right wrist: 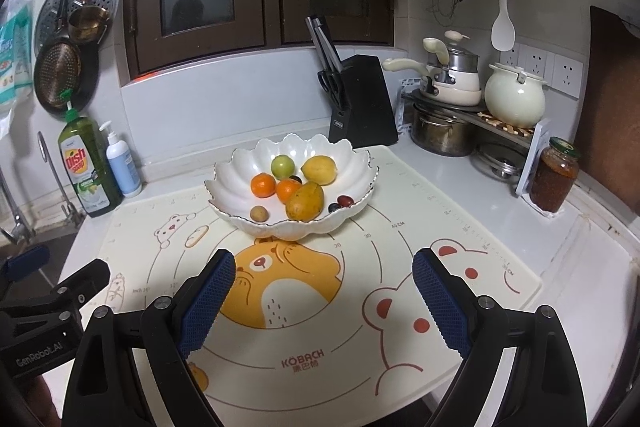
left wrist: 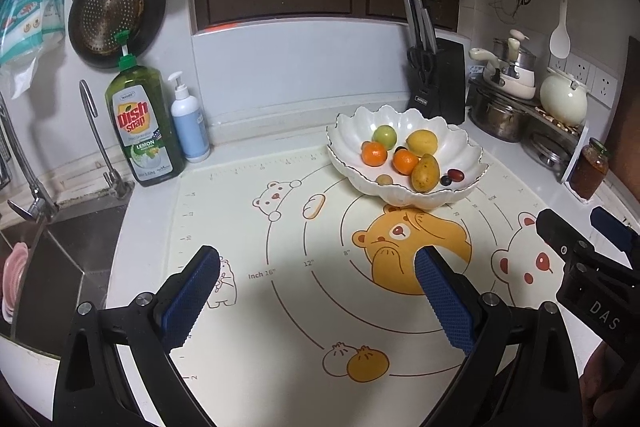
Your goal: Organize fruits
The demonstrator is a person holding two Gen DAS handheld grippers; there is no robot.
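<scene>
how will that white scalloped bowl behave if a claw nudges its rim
The glossy white scalloped ceramic bowl looks hard and chippable, so probably fragile. It flares wide over a narrow foot, so pressing the rim may tip it. The round oranges inside would likely roll.

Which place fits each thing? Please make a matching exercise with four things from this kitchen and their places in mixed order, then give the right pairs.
Things:
1. lemon
2. knife block
3. dish soap bottle
4. sauce jar

Places:
A. at the right edge of the counter, beside the pot rack
B. inside the white bowl
C. beside the sink tap, at the left
D. behind the bowl, against the wall

Pairs: 1-B, 2-D, 3-C, 4-A
</scene>
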